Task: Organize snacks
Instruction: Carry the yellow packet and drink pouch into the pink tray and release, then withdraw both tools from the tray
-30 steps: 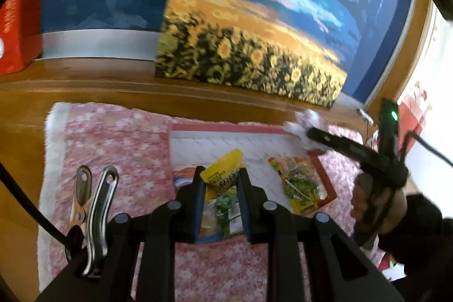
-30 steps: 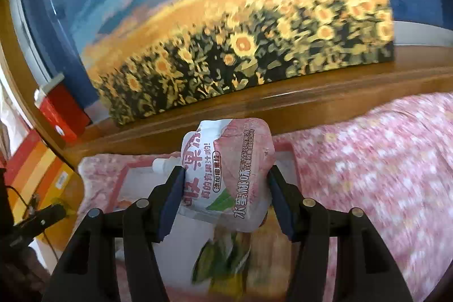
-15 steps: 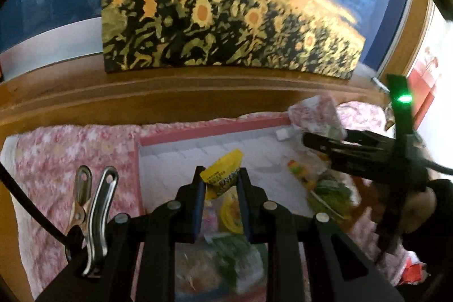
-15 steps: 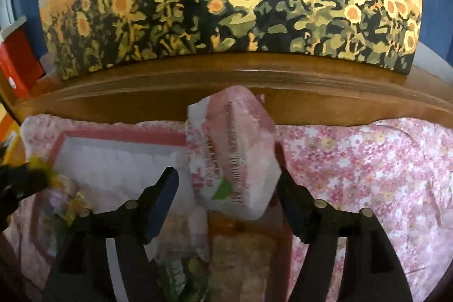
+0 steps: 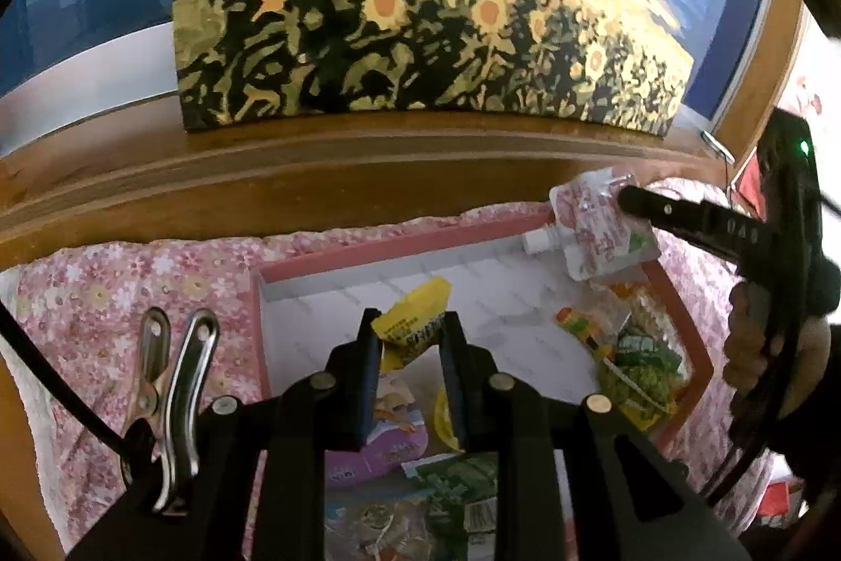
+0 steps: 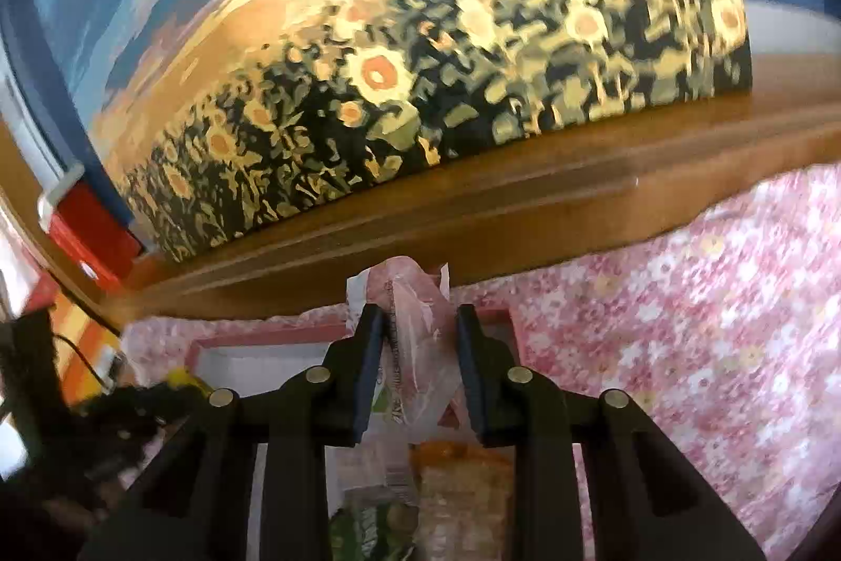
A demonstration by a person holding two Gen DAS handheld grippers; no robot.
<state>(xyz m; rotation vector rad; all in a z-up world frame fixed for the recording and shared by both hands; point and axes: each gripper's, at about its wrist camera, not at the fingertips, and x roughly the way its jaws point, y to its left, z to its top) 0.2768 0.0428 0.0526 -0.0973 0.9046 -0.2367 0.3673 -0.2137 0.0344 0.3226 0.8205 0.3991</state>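
Partly gripper-hidden yellow packet (image 5: pixel 412 324), blurred pink pouch (image 6: pixel 415 350)

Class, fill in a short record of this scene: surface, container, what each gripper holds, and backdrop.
surface: pink flowered cloth
container: pink-rimmed tray, snack packets inside
left gripper: shut on a yellow packet
right gripper: jaws just closed further, now shut on a pink drink pouch over the tray's far corner
backdrop: sunflower painting on a wooden ledge
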